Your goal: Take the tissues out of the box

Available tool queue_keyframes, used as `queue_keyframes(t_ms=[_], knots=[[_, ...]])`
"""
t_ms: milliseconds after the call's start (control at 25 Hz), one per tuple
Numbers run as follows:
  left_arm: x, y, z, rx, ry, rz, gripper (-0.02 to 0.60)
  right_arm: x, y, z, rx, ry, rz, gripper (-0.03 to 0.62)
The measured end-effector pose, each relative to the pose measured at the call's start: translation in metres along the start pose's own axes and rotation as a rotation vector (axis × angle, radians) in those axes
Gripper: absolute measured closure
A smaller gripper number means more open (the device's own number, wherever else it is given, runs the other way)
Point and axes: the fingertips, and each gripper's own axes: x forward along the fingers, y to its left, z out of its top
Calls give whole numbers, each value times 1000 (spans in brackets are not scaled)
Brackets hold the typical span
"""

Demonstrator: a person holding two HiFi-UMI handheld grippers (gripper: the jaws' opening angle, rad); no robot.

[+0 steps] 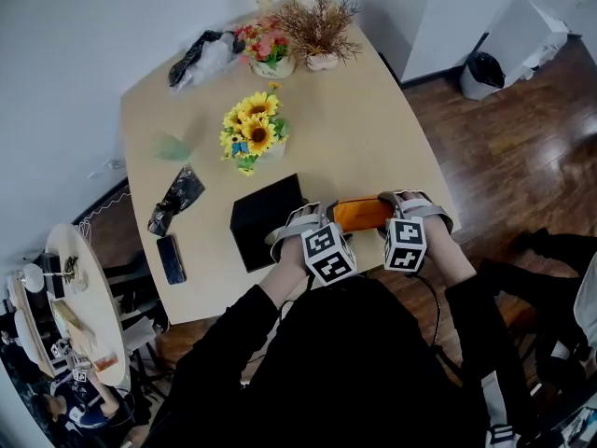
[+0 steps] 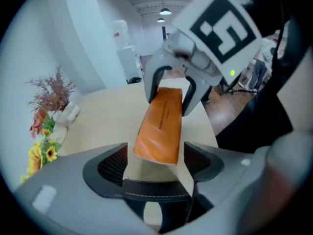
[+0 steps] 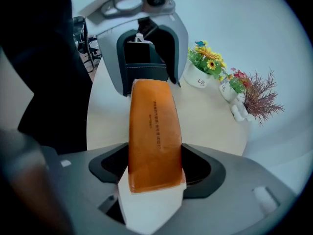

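An orange tissue pack (image 1: 362, 214) is held level between my two grippers near the table's front edge. My left gripper (image 1: 328, 217) stands open around its left end; in the left gripper view the pack (image 2: 161, 124) sits between the pads (image 2: 110, 166) with a thin gap on each side. My right gripper (image 1: 388, 210) is shut on the right end. In the right gripper view the pack (image 3: 154, 131) fills the gap and white tissue (image 3: 151, 204) sticks out of it. The black box (image 1: 266, 220) lies just left of the left gripper.
On the tan table (image 1: 364, 129) are a sunflower pot (image 1: 254, 131), a black wrapper (image 1: 177, 199) and a phone (image 1: 172, 259) at the left. Pink flowers (image 1: 268, 47), a dried plant (image 1: 320, 26) and a plastic bag (image 1: 201, 56) stand at the back.
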Motion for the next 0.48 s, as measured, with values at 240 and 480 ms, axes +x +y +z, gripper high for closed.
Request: queue_keyframes(t_ms=[240,480], knots=[[-72,14,-3,-314,-229,34,236,-17,-6,-4,78,-67,-30,252],[-120,10,-24,-608,-392,65,265,-68,-27,-5,285,-217,-119,311]])
